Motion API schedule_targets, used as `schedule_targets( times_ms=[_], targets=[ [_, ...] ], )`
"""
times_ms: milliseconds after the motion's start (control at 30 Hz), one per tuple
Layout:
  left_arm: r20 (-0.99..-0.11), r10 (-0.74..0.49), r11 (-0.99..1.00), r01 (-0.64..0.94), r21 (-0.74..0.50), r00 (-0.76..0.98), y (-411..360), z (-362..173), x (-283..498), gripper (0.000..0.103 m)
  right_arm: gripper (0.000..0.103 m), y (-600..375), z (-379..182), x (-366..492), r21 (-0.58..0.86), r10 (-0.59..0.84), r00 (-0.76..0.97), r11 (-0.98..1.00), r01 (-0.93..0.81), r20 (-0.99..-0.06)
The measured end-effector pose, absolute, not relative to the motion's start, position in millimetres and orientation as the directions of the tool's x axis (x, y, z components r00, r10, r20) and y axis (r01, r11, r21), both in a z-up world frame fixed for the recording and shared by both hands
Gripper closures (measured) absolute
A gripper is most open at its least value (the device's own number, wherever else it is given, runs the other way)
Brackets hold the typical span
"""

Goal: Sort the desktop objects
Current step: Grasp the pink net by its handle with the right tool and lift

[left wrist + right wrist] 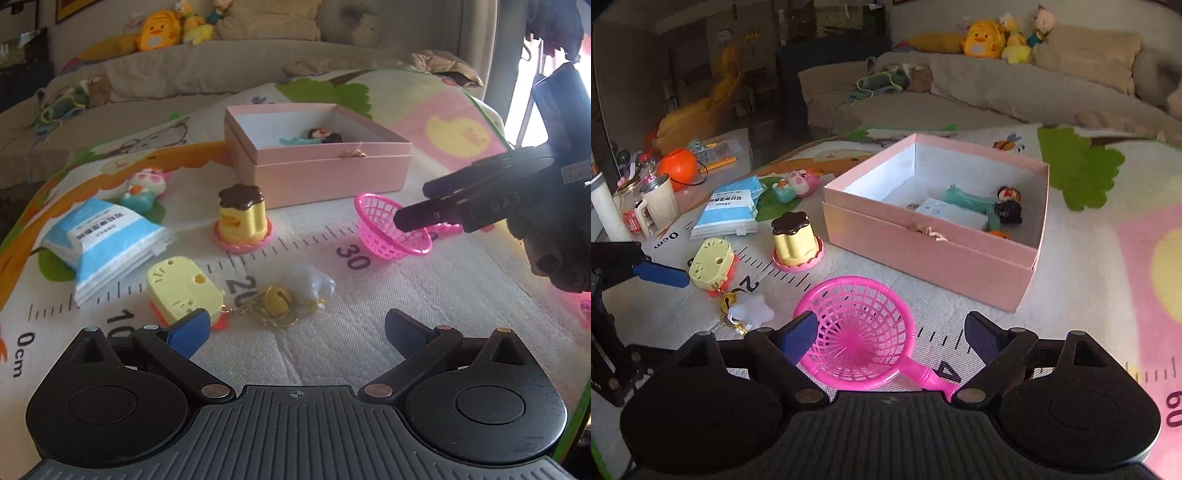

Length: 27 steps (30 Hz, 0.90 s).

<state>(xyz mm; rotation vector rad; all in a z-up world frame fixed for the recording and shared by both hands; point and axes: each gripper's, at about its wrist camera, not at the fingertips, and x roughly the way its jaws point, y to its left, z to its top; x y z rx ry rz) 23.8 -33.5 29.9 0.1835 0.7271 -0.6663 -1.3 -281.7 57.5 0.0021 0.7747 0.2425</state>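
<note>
the right hand-held gripper (888, 334) is hovering, released, over the pink strainer (857, 339). the left hand-held gripper (297, 328) is waiting released too. next it likely needs closing on the strainer, then carrying it to the pink box (923, 258).

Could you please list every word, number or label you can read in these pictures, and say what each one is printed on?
"0cm", "10", "20", "30": ruler scale printed on the play mat.
"60": the same scale, at the right wrist view's right edge.
"DAS": moulded on the right gripper, which is open.
Blue and white packet: a line of Chinese characters, too blurred to read.
White card in the pink box: print too small to read.
</note>
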Motion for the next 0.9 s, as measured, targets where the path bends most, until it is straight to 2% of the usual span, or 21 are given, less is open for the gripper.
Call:
schedule_targets(
  times_ms=[133,233,333,500,600,733,900],
  targets=[
    [-0.645,-0.534,0.743,0.668,-0.049,0.547,-41,29,21,0.000,0.016,-298,41,-10,0.257,0.294,0.601,0.955,-0.148,-0.744],
    [-0.647,-0.540,0.721,0.693,-0.025,0.538,-49,25,25,0.000,0.016,-292,44,-45,0.357,0.423,0.548,0.905,-0.230,-0.721],
    [-0.660,-0.540,0.711,0.703,-0.026,0.522,-64,18,35,0.000,0.016,-285,63,-76,0.262,0.375,0.608,0.927,-0.270,-0.700],
    [-0.669,-0.611,0.628,0.774,-0.083,0.423,-93,8,23,0.000,0.016,-290,85,-86,0.059,0.136,0.730,0.990,-0.130,-0.670],
    [-0.659,-0.654,0.572,0.813,-0.110,0.371,-96,9,6,0.000,0.015,-289,80,-77,0.013,0.065,0.733,0.997,-0.076,-0.677],
    [-0.669,-0.619,0.599,0.799,-0.062,0.412,-86,10,-7,0.000,0.006,-278,65,-57,-0.016,0.034,0.740,0.998,-0.060,-0.672],
    [-0.666,-0.545,0.672,0.740,0.017,0.510,-71,16,-6,0.000,0.002,-244,51,-25,-0.115,0.020,0.727,0.984,-0.136,-0.687]
  ],
)
